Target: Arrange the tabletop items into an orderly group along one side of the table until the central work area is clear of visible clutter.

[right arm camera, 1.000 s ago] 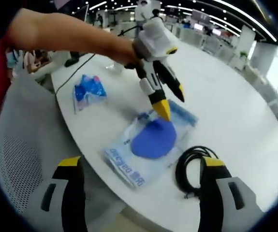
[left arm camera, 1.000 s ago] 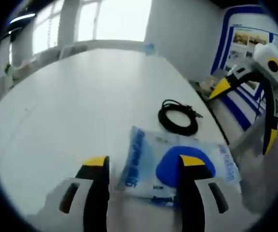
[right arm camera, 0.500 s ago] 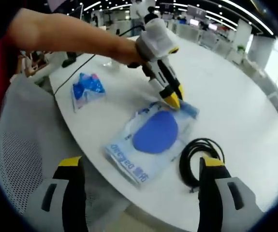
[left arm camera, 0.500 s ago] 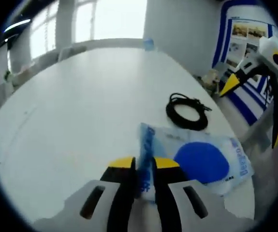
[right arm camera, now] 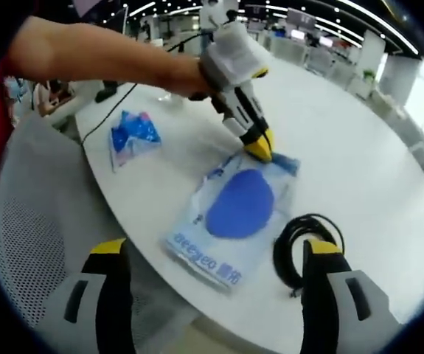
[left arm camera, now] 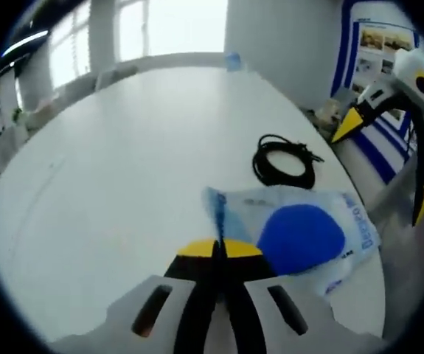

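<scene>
**Inspector A:** What is the left hand-held gripper (left arm camera: 215, 249) doing?

**Inspector B:** It is pinching a corner of the clear bag (left arm camera: 293, 234), the one with the blue disc (left arm camera: 300, 237) inside. Its jaws are closed together on the plastic at lower centre of the left gripper view. In the right gripper view the same gripper (right arm camera: 259, 150) is reaching in from the upper left and biting the bag's (right arm camera: 230, 221) far corner.

**Inspector A:** And the right hand-held gripper (right arm camera: 212, 254)?

**Inspector B:** It is hanging wide apart at the bottom of its own view, holding nothing, off the near edge of the bench (right arm camera: 359, 155).

**Inspector A:** Where are the other items lying?

**Inspector B:** The coiled cable (right arm camera: 306, 243) is lying just beside the bag at lower right, near the bench edge. A small blue packet (right arm camera: 133, 136) is sitting well apart at upper left.

**Inspector A:** What are the risks from here?

**Inspector B:** In my judgement, three. The grip is taking only a thin corner of slick film, so a quick pull may be slipping the bag free. Dragging it may be sweeping the cable along, since the two are so close. And the bag's near end is already sitting at the bench edge, so a pull that way could be tipping it off.
</scene>
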### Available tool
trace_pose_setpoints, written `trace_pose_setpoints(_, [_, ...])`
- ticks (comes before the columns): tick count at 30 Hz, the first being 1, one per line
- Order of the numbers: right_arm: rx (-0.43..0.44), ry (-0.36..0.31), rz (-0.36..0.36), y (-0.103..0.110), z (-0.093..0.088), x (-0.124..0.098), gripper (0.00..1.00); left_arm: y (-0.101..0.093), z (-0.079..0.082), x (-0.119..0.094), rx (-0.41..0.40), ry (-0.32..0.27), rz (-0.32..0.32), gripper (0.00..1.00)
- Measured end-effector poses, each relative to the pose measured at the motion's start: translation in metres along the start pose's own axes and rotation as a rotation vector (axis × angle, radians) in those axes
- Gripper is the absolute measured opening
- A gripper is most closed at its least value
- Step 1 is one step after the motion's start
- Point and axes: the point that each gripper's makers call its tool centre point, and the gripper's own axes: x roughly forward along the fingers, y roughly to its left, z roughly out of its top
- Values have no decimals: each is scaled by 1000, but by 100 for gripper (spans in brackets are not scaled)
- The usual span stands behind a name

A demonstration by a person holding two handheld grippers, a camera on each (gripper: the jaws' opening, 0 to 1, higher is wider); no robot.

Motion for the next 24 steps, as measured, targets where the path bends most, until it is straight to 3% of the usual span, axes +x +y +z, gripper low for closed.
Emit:
trace_pose_setpoints(5, [6, 28, -13, -3, -5, 4, 92, 8, -11, -17, -67, -3, 53, 0])
trace_pose_setpoints(8, [59, 42, -46, -11, -10, 4, 87, 13, -17, -28, -114, -14, 91, 0])
trace_pose_setpoints(11, [216, 64, -40, -11, -16, 5, 77, 11, -25, -38, -146, -13, 115, 0])
trace_pose_setpoints(13, [320, 90, -8, -7, -20, 6, 64, 11, -31, -42, -164, -6, 140, 0])
trace_pose_setpoints(16, [426, 98, 4, -4, -22, 11, 53, 9, -35, -46, -182, -14, 151, 0])
trace_pose_setpoints(19, [506, 119, 4, -3, -26, 16, 45, 6, -40, -49, -198, -15, 165, 0])
trace_pose_setpoints(21, [575, 142, -32, -6, -31, 18, 44, 5, -43, -49, -210, -15, 173, 0])
trace_pose_setpoints(24, [655, 157, -3, 1, -33, 22, 40, 3, -44, -51, -224, -21, 180, 0])
